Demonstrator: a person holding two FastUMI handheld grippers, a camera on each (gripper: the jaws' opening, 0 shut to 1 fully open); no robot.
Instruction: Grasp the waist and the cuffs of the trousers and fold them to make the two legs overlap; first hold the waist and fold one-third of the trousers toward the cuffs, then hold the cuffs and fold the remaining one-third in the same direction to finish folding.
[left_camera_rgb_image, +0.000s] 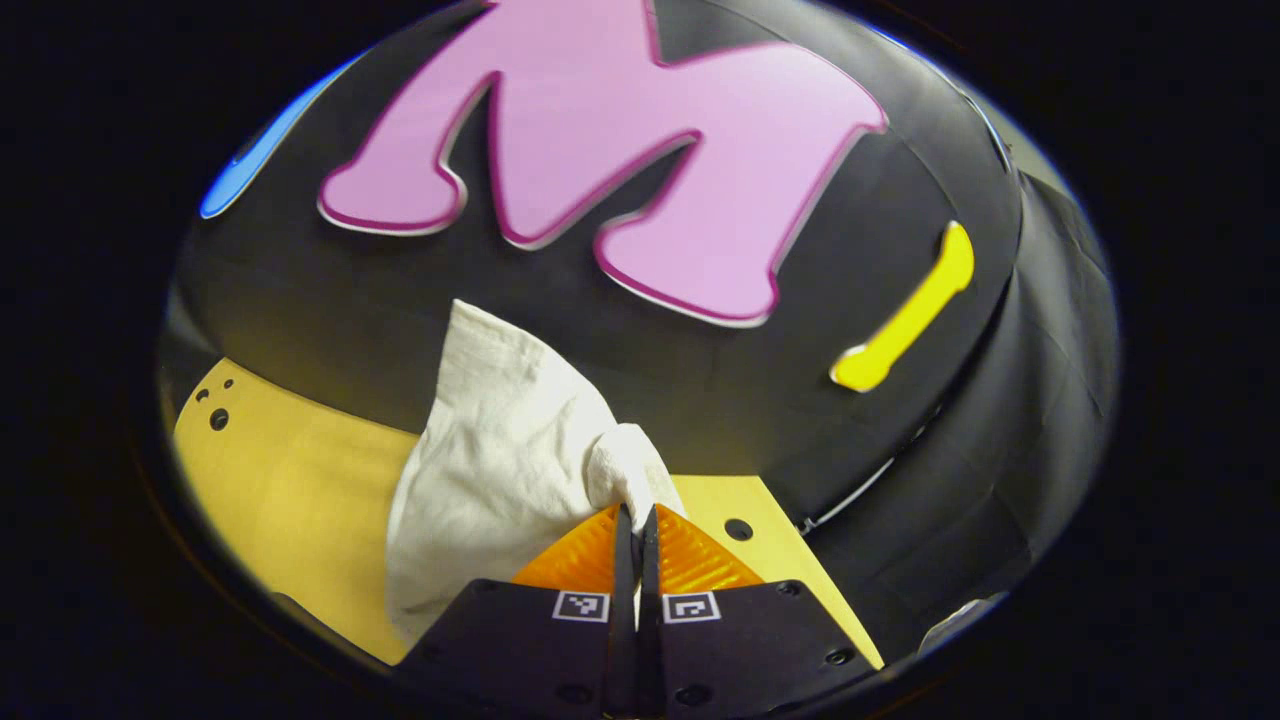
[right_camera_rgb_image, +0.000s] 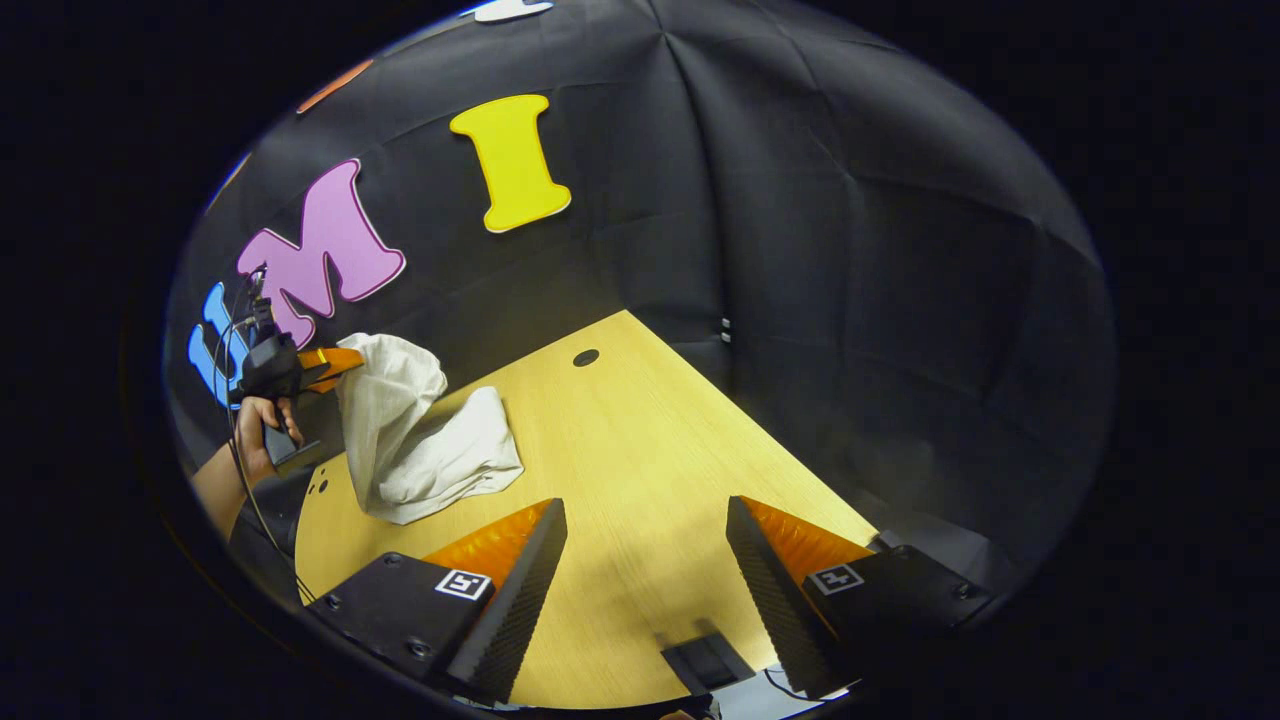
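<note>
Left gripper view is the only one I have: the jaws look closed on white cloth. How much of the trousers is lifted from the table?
Observer: In the right gripper view, the left gripper holds one end of the trousers up; the other end lies bunched on the table.
Operator: Is the right gripper holding any cloth?
Observer: No. The right gripper has its jaws wide open, with bare table between them.
Operator: Is it near the trousers?
Observer: It is apart from them; the trousers lie ahead of it, toward its left.
</note>
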